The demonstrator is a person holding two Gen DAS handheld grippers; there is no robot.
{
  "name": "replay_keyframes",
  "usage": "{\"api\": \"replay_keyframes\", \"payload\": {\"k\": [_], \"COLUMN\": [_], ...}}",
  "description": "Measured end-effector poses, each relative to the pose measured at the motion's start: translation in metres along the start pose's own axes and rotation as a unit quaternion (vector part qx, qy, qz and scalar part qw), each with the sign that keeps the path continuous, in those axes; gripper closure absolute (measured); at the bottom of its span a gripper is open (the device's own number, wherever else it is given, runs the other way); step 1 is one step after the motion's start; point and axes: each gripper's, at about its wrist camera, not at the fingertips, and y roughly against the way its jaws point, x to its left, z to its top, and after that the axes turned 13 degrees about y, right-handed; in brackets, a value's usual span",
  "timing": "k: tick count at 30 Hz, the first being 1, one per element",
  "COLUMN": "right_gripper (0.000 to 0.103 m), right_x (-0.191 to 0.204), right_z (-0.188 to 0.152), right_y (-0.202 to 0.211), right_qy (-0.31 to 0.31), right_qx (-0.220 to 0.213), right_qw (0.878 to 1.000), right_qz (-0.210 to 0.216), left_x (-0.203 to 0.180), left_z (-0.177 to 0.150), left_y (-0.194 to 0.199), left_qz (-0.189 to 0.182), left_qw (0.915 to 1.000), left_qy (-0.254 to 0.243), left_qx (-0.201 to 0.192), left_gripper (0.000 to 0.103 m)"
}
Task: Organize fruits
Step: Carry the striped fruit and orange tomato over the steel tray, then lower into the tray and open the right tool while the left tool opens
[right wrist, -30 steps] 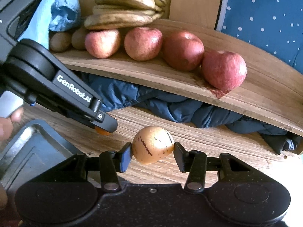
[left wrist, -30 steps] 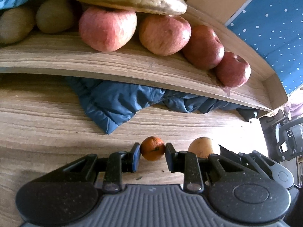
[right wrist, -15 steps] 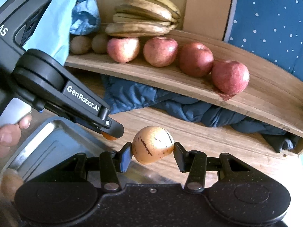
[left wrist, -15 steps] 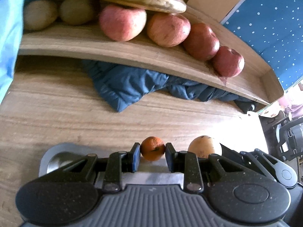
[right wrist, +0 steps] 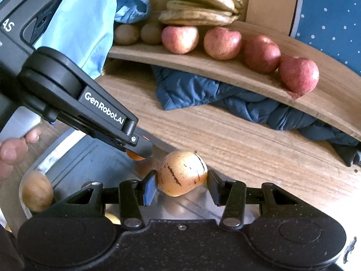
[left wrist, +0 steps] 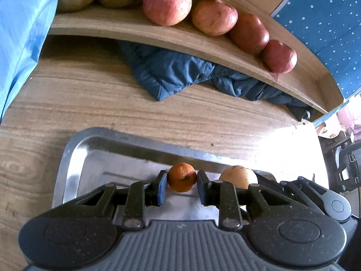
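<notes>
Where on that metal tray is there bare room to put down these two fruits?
The metal tray is bare across its far-left corner and middle, below the orange. Its near-left corner is crowded: a brown fruit sits there, with something yellow beside it. The wooden tabletop between tray and blue jacket is also bare.

Black speckled left tool (right wrist: 135, 151) printed "GenRobot.AI" in white; blue pads (left wrist: 161, 186).

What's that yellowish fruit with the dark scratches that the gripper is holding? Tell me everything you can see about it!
The yellowish fruit is roundish, a bit pear-like, with smooth tan-yellow skin and several thin dark streaks. It looks whole. The right gripper pinches it from both sides, holding it in the air over the metal tray, beside the small orange in the left gripper.
</notes>
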Motion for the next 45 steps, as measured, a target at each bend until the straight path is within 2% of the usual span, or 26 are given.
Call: {"api": "replay_keyframes", "payload": {"k": [12,32,39,45], "right_gripper": [0.054,0.053,0.052,0.043], "right_x": [0.008,0.006,0.003,-0.002], "right_z": [-0.007,-0.013,-0.015,-0.014], "right_y": [-0.003,0.000,0.004,0.008], "right_qy": [0.010,0.002,0.000,-0.004], "right_qx": [0.013,0.014,0.006,0.003], "right_qw": [1.000,1.000,1.000,1.000], "right_qz": [0.026,0.023,0.015,0.007], "left_x": [0.006,0.004,0.003,-0.001], "left_z": [-0.009,-0.011,-0.009,-0.009], "left_y": [0.000,-0.002,0.001,0.002], "left_qz": [0.017,0.033,0.038,0.045], "left_qw": [0.9998,0.9993,0.9991,0.9989], "left_qy": [0.013,0.020,0.018,0.015], "left_qx": [0.006,0.004,-0.003,-0.008], "left_gripper": [0.072,0.070,0.062,0.055]}}
